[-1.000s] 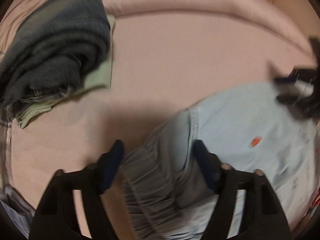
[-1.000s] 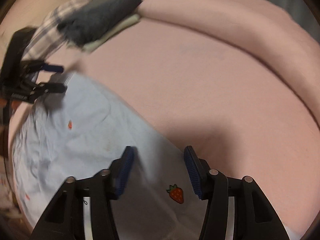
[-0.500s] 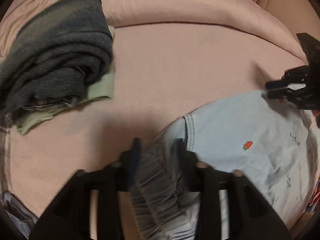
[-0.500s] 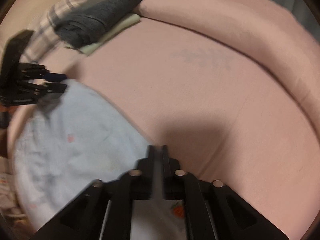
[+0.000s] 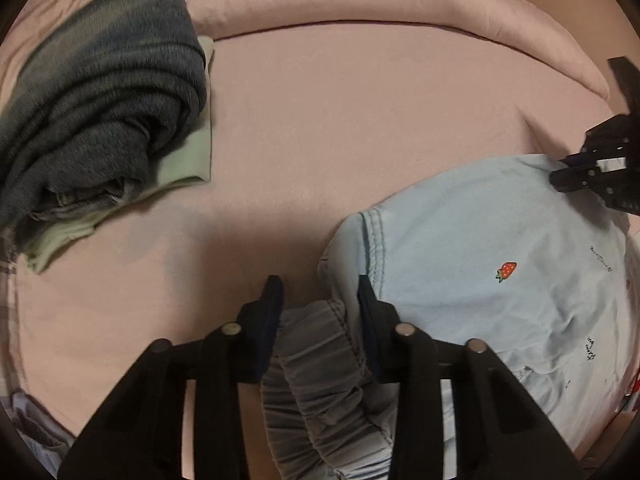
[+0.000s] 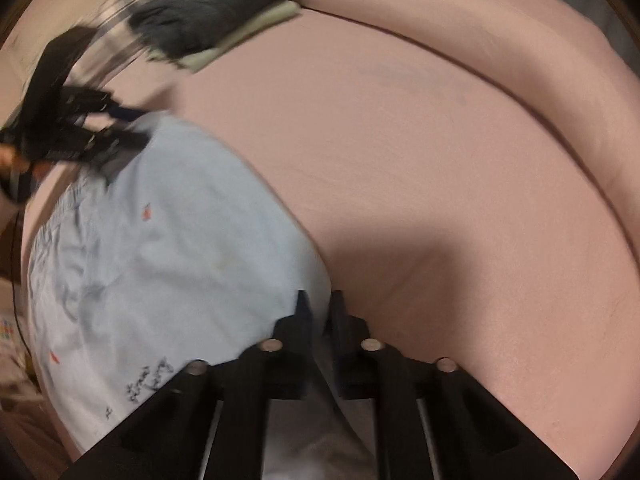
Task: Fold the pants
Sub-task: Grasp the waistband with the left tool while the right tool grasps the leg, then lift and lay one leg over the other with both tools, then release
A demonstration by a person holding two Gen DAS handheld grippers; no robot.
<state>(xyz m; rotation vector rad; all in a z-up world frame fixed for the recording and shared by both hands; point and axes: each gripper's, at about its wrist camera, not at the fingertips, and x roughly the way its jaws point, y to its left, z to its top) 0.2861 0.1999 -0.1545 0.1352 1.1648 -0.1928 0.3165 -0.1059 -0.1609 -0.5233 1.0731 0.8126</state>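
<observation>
Pale blue pants [image 5: 460,240] with small strawberry prints lie on the pink bed sheet [image 5: 340,120]. My left gripper [image 5: 318,300] points down at their gathered elastic waistband [image 5: 320,344]. Its jaws are closing, and the bunched waistband fills the gap between the pads. In the right wrist view my right gripper [image 6: 321,308] is shut on the near edge of the pants [image 6: 180,260], with a thin fold of cloth between its fingers. Each gripper shows in the other's view: the right gripper [image 5: 560,170] at the pants' far side, the left gripper [image 6: 140,128] at the upper left.
A pile of folded clothes [image 5: 100,100], dark grey knit over pale green, lies at the back left; the same pile [image 6: 216,8] shows in the right wrist view. A long pink roll of bedding [image 5: 360,0] runs along the back. Plaid cloth [image 5: 6,300] shows at the left edge.
Both grippers' jaws have narrowed. The left went from wide around the waistband to tight against it. The right went from open over the strawberry print to shut on the pants' edge.
</observation>
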